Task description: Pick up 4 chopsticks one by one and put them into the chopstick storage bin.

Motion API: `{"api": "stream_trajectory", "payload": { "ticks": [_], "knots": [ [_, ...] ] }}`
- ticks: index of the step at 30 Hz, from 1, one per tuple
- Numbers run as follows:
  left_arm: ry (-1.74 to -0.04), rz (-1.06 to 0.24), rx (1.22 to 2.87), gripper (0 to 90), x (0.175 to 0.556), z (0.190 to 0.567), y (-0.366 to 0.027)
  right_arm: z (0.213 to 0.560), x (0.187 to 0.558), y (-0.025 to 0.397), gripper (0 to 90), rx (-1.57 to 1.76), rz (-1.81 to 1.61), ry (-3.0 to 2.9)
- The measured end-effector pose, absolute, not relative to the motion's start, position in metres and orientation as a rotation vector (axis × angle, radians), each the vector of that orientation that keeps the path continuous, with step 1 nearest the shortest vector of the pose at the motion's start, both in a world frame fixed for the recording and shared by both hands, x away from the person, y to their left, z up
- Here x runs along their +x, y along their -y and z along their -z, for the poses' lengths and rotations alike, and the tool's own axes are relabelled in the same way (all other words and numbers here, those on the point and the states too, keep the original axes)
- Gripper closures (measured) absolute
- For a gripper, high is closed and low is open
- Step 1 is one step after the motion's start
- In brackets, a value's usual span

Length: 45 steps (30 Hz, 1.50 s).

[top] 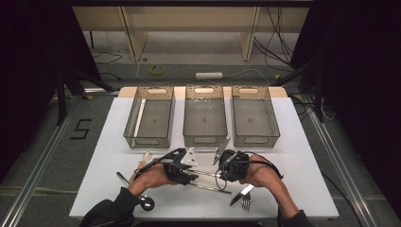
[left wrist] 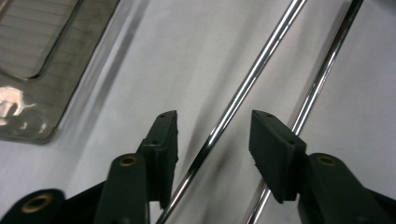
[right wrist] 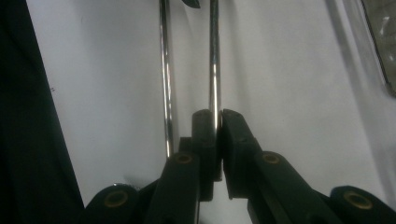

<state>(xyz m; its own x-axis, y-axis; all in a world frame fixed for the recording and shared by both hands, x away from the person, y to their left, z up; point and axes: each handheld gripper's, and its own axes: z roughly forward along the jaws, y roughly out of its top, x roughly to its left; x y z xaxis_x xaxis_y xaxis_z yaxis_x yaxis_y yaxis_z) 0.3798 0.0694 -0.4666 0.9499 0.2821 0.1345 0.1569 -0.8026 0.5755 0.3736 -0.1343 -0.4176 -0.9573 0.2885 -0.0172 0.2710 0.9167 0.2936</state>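
Two thin metal rods lie side by side on the white table point(top: 302, 179) between my grippers. My right gripper point(top: 222, 173) point(right wrist: 218, 116) is shut on the end of the farther rod point(top: 206, 173) point(right wrist: 214, 70). The nearer rod point(top: 210, 188) point(right wrist: 165, 93) lies loose beside it. My left gripper point(top: 190, 178) point(left wrist: 214, 123) faces it from the other side with its jaws open. The farther rod point(left wrist: 247, 84) runs between those jaws without touching either pad. The nearer rod point(left wrist: 322, 79) passes behind the right jaw.
Three clear bins stand in a row behind the grippers: left point(top: 149, 118), middle point(top: 204, 118), right point(top: 254, 118). A fork point(top: 245, 203) and a knife point(top: 238, 195) lie near the front edge. A dark ladle point(top: 146, 203) lies by the left sleeve.
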Motion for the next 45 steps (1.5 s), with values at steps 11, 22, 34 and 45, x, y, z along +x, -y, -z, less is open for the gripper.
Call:
{"api": "stream_trajectory", "payload": {
  "ticks": [11, 22, 34, 45],
  "knots": [
    [-0.176, -0.338, 2.528, 75.5, 0.376, 0.464, -0.066, 0.415, 0.374, 0.137, 84.6, 0.402, -0.482, -3.006],
    [-0.119, -0.45, 2.504, 85.3, 0.37, 0.449, -0.069, 0.39, 0.383, 0.16, 53.3, 0.607, -0.775, -2.843],
    [-0.281, -0.546, 2.468, 85.3, 0.38, 0.431, -0.088, 0.377, 0.368, 0.169, 37.4, 0.701, -0.993, -2.593],
    [-0.54, -0.474, 2.374, 85.3, 0.389, 0.416, -0.111, 0.397, 0.354, 0.172, 33.1, 0.732, -1.105, -2.607]
  ]
}}
